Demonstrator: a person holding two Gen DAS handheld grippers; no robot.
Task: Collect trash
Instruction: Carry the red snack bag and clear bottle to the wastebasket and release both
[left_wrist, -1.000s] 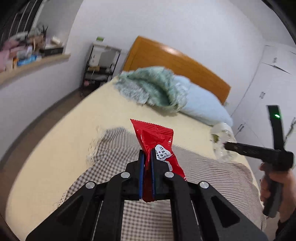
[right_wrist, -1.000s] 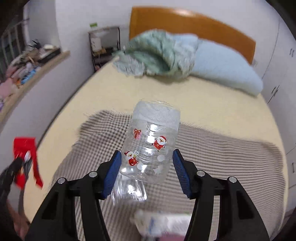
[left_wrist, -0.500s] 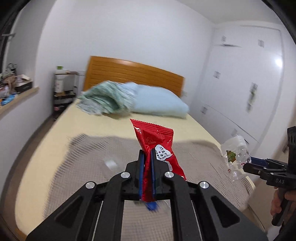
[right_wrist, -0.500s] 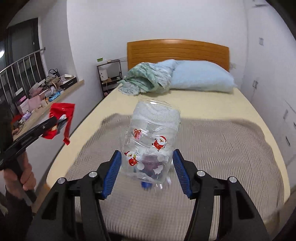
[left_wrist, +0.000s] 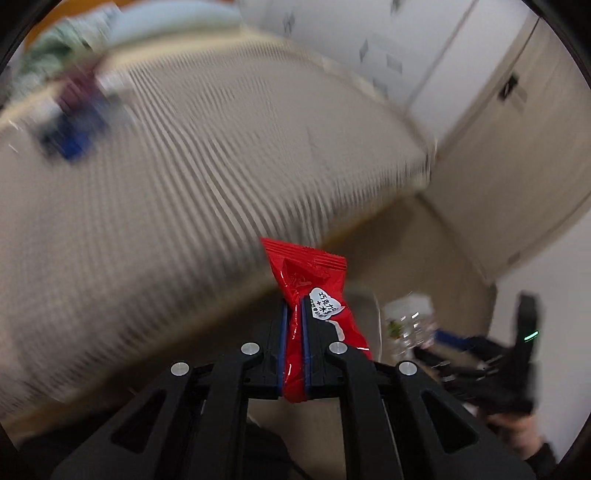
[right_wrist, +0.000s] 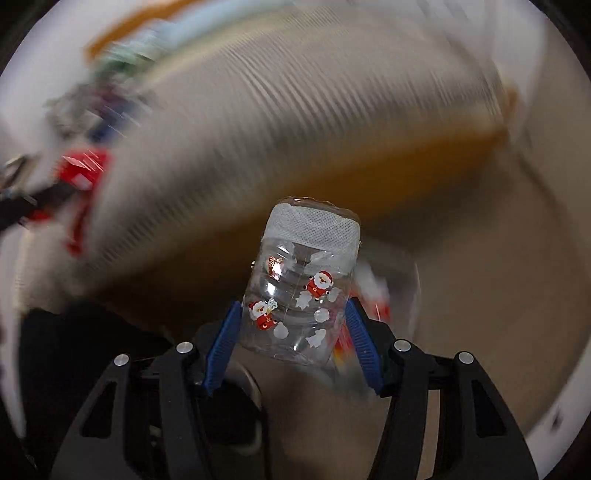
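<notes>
Red wrapper (left_wrist: 308, 295) sits pinched in the closed left gripper (left_wrist: 294, 332); right gripper (right_wrist: 295, 339) clasps a clear bottle (right_wrist: 303, 284).

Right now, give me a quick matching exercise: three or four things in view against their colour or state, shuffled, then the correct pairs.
Things:
1. snack wrapper
2. plastic bottle
3. left gripper
4. bed cover

Descriptions:
A. clear, with Santa stickers
B. striped beige, blurred
C. red, pinched between pads
D. shut on a wrapper

Pairs: 1-C, 2-A, 3-D, 4-B
</notes>
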